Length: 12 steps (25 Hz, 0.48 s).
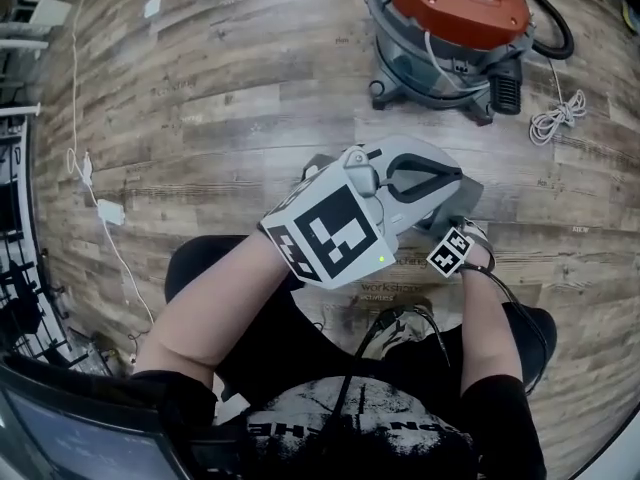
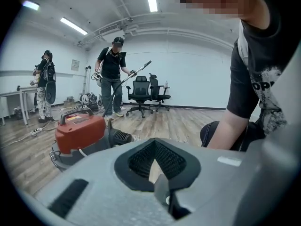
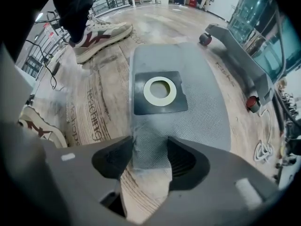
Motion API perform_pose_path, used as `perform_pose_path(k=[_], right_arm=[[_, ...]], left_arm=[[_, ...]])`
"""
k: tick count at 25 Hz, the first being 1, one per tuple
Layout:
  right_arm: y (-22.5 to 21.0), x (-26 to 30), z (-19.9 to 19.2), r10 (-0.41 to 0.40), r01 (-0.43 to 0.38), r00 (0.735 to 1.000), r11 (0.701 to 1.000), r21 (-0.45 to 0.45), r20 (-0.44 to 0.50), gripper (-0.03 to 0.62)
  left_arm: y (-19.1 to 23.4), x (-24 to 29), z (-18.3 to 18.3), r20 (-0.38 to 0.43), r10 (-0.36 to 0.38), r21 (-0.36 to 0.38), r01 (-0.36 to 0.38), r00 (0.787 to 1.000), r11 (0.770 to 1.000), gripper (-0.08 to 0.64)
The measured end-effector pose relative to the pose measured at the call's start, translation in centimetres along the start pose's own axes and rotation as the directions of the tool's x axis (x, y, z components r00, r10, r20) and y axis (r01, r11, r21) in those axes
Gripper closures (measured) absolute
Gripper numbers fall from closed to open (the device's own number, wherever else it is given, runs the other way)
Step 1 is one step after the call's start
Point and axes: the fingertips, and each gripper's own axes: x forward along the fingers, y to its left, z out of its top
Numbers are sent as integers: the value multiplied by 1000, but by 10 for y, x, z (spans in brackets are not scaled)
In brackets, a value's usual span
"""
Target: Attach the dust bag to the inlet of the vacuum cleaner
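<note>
In the head view, the vacuum cleaner (image 1: 455, 18) stood well beyond the left gripper (image 1: 450, 178), with a white cord (image 1: 558, 118) coiled beside it.

In the left gripper view, that gripper was closed on nothing, and the vacuum cleaner sat ahead to its left.

In the right gripper view, the right gripper (image 3: 149, 157) gaped astride the near edge of the dust bag (image 3: 207, 107), which lay flat on the floor. The bag looked light and floppy, so its stiff collar (image 3: 141, 105) seemed the surer hold. A sneaker (image 3: 101, 36) lay to the left, not in the way.

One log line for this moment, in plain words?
left gripper: shut, empty | right gripper: open, astride dust bag edge | bag: lying flat, unattached | vacuum cleaner: apart
</note>
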Motion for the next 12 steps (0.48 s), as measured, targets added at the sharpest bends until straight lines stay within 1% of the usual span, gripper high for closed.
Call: perform_pose_path(k=[2, 4, 6, 7, 9, 12], right_arm=[[-1, 2, 1, -10, 10, 1000, 1000, 5, -11, 373], [1, 5, 2, -11, 11, 1000, 1000, 1, -11, 432], [3, 8, 2, -9, 9, 1000, 1000, 3, -12, 510], [4, 10, 1, -9, 9, 1000, 1000, 7, -14, 532], [3, 12, 1, -9, 9, 1000, 1000, 20, -17, 553], [2, 13, 0, -5, 5, 1000, 1000, 25, -21, 564]], left_arm=[[0, -1, -2, -4, 0, -4, 0, 1000, 1000, 560], [-1, -3, -4, -14, -2, -4, 2, 1000, 1000, 560], [-1, -2, -5, -15, -5, 3, 5, 1000, 1000, 560], [-2, -2, -6, -15, -7, 8, 7, 1000, 1000, 560], [-3, -1, -9, -21, -12, 11, 12, 1000, 1000, 560], [-5, -2, -10, -21, -18, 12, 19, 1000, 1000, 560]])
